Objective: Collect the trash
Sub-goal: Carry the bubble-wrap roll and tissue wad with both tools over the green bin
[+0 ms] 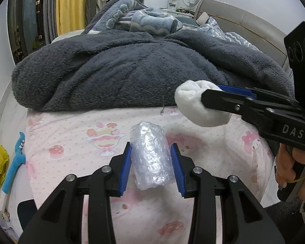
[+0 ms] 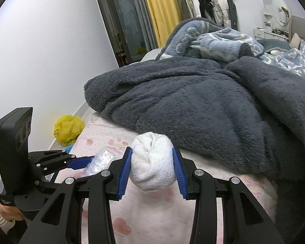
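My left gripper is shut on a crumpled wad of clear plastic wrap, held just above the pink patterned bedsheet. The blue pads press on both of its sides. My right gripper is shut on a balled-up white sock, also held over the sheet. In the left wrist view the right gripper comes in from the right with the white sock. In the right wrist view the left gripper and its plastic wad show at the lower left.
A thick dark grey fleece blanket is heaped across the bed behind both grippers, with blue patterned bedding beyond. A yellow plastic bag lies on the floor by the wall, a blue toy near it. A hand grips the right handle.
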Demonstrator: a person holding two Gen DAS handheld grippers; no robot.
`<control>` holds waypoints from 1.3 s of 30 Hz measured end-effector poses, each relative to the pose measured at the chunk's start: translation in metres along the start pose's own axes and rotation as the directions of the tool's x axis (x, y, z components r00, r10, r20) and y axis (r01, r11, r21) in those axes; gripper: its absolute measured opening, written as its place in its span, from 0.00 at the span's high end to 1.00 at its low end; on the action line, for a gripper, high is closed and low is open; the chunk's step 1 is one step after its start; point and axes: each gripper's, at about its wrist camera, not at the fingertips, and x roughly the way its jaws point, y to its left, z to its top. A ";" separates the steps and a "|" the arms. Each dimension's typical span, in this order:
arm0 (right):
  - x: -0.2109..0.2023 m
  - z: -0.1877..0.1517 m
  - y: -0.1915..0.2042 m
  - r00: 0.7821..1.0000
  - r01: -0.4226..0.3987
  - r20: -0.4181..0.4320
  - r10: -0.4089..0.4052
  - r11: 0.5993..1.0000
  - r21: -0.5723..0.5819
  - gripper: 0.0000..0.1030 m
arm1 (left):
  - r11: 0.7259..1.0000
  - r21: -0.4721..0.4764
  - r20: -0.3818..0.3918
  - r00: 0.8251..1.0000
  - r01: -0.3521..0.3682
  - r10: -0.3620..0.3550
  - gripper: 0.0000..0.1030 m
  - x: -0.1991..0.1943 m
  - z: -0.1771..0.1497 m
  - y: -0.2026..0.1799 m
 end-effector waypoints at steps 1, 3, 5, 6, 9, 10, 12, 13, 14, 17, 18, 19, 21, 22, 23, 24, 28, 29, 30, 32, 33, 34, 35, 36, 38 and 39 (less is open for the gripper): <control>0.002 0.001 0.003 1.000 -0.003 0.000 0.003 1.000 -0.002 0.61 | 1.000 0.000 -0.001 1.000 -0.002 0.002 0.61 -0.002 -0.001 0.002; 0.005 0.004 0.010 1.000 -0.011 0.000 0.011 1.000 -0.008 0.61 | 1.000 -0.003 -0.004 1.000 -0.005 0.005 0.61 -0.004 -0.002 0.007; 0.008 0.006 0.015 1.000 -0.017 -0.001 0.017 1.000 -0.011 0.61 | 1.000 -0.007 -0.009 1.000 -0.009 0.009 0.61 -0.008 -0.005 0.013; 0.010 0.007 0.018 1.000 -0.021 -0.002 0.021 1.000 -0.013 0.61 | 1.000 -0.008 -0.010 1.000 -0.011 0.011 0.61 -0.009 -0.005 0.015; 0.015 0.009 0.026 0.999 -0.038 -0.005 0.038 0.999 -0.010 0.61 | 1.000 -0.001 -0.015 1.000 -0.022 0.022 0.61 -0.014 -0.009 0.022; 0.018 0.010 0.028 0.999 -0.047 -0.006 0.047 0.999 -0.004 0.61 | 1.000 0.001 -0.015 1.000 -0.024 0.024 0.61 -0.015 -0.010 0.024; 0.021 0.012 0.034 0.998 -0.056 -0.009 0.056 0.998 -0.001 0.61 | 0.999 0.000 -0.016 0.999 -0.033 0.033 0.61 -0.020 -0.012 0.031; 0.023 0.014 0.037 0.998 -0.059 -0.010 0.059 0.998 -0.002 0.61 | 0.999 -0.002 -0.015 0.999 -0.035 0.035 0.61 -0.022 -0.012 0.034; 0.025 0.016 0.042 0.998 -0.065 -0.010 0.064 0.998 -0.003 0.61 | 0.999 -0.007 -0.015 0.999 -0.040 0.040 0.61 -0.025 -0.013 0.038; 0.030 0.019 0.056 0.997 -0.079 -0.010 0.079 0.997 -0.018 0.61 | 0.999 -0.014 -0.014 0.999 -0.049 0.049 0.61 -0.031 -0.016 0.048; 0.030 0.020 0.060 0.997 -0.082 -0.011 0.082 0.996 -0.023 0.61 | 0.999 -0.018 -0.014 0.999 -0.052 0.051 0.61 -0.034 -0.018 0.051; 0.033 0.021 0.065 0.996 -0.086 -0.012 0.085 0.996 -0.027 0.61 | 0.998 -0.021 -0.015 0.999 -0.053 0.053 0.61 -0.036 -0.019 0.055; 0.038 0.023 0.074 0.996 -0.093 -0.017 0.093 0.995 -0.035 0.61 | 0.998 -0.025 -0.017 0.998 -0.063 0.062 0.61 -0.041 -0.022 0.063; 0.040 0.023 0.077 0.995 -0.097 -0.020 0.096 0.995 -0.037 0.61 | 0.997 -0.025 -0.018 0.998 -0.067 0.066 0.61 -0.043 -0.023 0.065; 0.043 0.023 0.080 0.995 -0.102 -0.024 0.101 0.994 -0.038 0.61 | 0.997 -0.027 -0.021 0.997 -0.071 0.071 0.61 -0.045 -0.024 0.069; 0.046 0.024 0.086 0.994 -0.111 -0.027 0.110 0.993 -0.039 0.61 | 0.996 -0.030 -0.026 0.997 -0.079 0.079 0.61 -0.047 -0.026 0.073; 0.057 0.028 0.104 0.991 -0.131 -0.035 0.129 0.990 -0.053 0.61 | 0.992 -0.053 -0.051 0.992 -0.117 0.114 0.61 -0.055 -0.035 0.096; 0.059 0.029 0.109 0.990 -0.137 -0.037 0.135 0.989 -0.058 0.61 | 0.991 -0.058 -0.057 0.991 -0.124 0.120 0.61 -0.057 -0.037 0.101; 0.062 0.029 0.116 0.989 -0.143 -0.039 0.141 0.988 -0.064 0.61 | 0.989 -0.066 -0.064 0.989 -0.135 0.130 0.61 -0.059 -0.041 0.109; 0.067 0.031 0.127 0.988 -0.153 -0.044 0.150 0.985 -0.075 0.61 | 0.986 -0.076 -0.074 0.987 -0.146 0.141 0.61 -0.062 -0.044 0.118; 0.069 0.031 0.134 0.987 -0.159 -0.045 0.156 0.984 -0.082 0.61 | 0.985 -0.083 -0.080 0.986 -0.154 0.147 0.61 -0.064 -0.047 0.124; 0.071 0.032 0.139 0.986 -0.165 -0.047 0.161 0.983 -0.086 0.61 | 0.983 -0.092 -0.085 0.985 -0.160 0.152 0.61 -0.066 -0.050 0.130; 0.074 0.033 0.147 0.984 -0.173 -0.048 0.169 0.981 -0.093 0.61 | 0.981 -0.101 -0.090 0.984 -0.164 0.155 0.61 -0.069 -0.053 0.136; 0.075 0.034 0.152 0.983 -0.179 -0.049 0.175 0.979 -0.098 0.61 | 0.980 -0.107 -0.095 0.982 -0.170 0.161 0.61 -0.071 -0.056 0.141; 0.080 0.035 0.163 0.981 -0.190 -0.053 0.185 0.976 -0.109 0.61 | 0.977 -0.115 -0.104 0.980 -0.180 0.169 0.61 -0.074 -0.060 0.149; 0.082 0.036 0.170 0.980 -0.196 -0.057 0.191 0.974 -0.114 0.61 | 0.975 -0.127 -0.114 0.979 -0.184 0.170 0.61 -0.076 -0.064 0.156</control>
